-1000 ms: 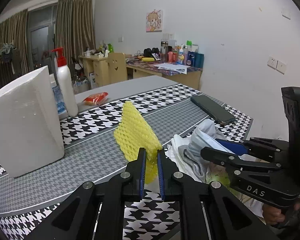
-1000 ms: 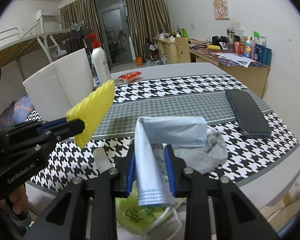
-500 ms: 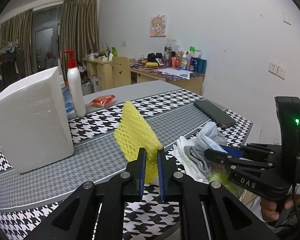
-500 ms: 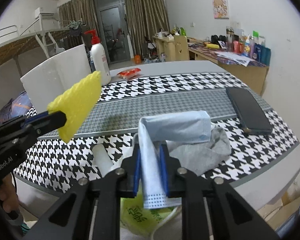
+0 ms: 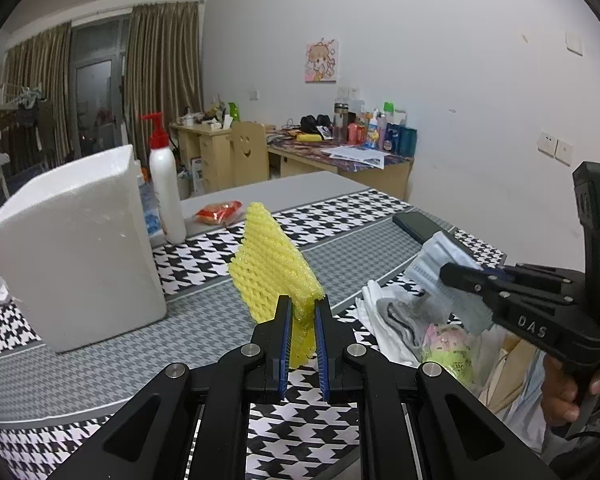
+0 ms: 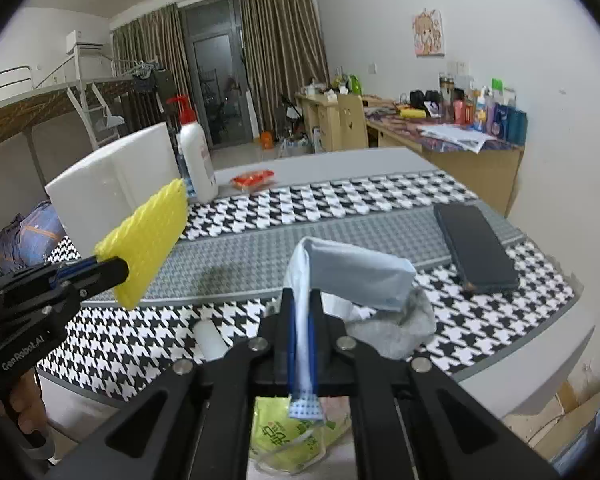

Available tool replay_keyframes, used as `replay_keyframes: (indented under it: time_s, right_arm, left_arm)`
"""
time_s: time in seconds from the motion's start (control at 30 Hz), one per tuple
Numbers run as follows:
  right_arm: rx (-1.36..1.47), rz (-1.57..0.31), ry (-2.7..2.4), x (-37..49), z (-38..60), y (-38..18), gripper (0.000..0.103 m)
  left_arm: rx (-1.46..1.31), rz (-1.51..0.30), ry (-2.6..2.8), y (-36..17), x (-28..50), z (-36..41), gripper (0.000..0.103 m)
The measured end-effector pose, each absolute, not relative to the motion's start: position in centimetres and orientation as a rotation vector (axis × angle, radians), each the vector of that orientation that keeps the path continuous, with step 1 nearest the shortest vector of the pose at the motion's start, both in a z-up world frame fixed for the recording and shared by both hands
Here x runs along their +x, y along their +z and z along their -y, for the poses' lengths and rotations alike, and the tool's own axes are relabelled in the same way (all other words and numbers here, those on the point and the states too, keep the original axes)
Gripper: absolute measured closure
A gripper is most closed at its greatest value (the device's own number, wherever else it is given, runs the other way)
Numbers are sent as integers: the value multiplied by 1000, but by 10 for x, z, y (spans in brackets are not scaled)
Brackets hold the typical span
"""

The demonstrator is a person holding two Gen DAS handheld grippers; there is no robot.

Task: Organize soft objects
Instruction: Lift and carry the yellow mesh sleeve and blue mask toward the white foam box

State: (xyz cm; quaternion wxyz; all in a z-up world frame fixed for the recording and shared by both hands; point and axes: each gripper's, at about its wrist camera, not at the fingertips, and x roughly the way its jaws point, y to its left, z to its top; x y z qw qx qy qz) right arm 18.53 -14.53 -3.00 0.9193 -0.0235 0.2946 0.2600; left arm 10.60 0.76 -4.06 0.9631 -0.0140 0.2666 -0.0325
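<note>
My left gripper [image 5: 301, 312] is shut on a yellow foam net sleeve [image 5: 274, 266] and holds it above the table; it also shows at the left of the right wrist view [image 6: 146, 240]. My right gripper [image 6: 301, 300] is shut on a light blue face mask [image 6: 356, 274], lifted above a pile of grey sock [image 6: 404, 326] and white cloth [image 5: 374, 312] at the table's near edge. The mask also shows in the left wrist view [image 5: 436, 268]. A green-printed plastic packet [image 6: 288, 432] lies below the right gripper.
A white foam box [image 5: 76, 248] stands at the left, with a white pump bottle [image 5: 166, 196] and a red snack packet [image 5: 218, 213] behind it. A dark phone [image 6: 476, 248] lies at the right on the houndstooth table [image 6: 340, 204]. A small white cylinder [image 6: 210, 340] lies near the front edge.
My right gripper has closed tighter on the mask and lifted it off the pile. My left gripper has risen slightly with the foam net still held.
</note>
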Motion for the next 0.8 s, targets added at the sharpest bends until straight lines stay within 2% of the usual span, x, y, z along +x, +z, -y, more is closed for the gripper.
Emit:
replay_keyframes:
  time_s: [0.8]
  right_arm:
    - [-52,-469,588,167,126,15,95]
  left_arm:
    - [-26,-461,17,-3,77,-38,91]
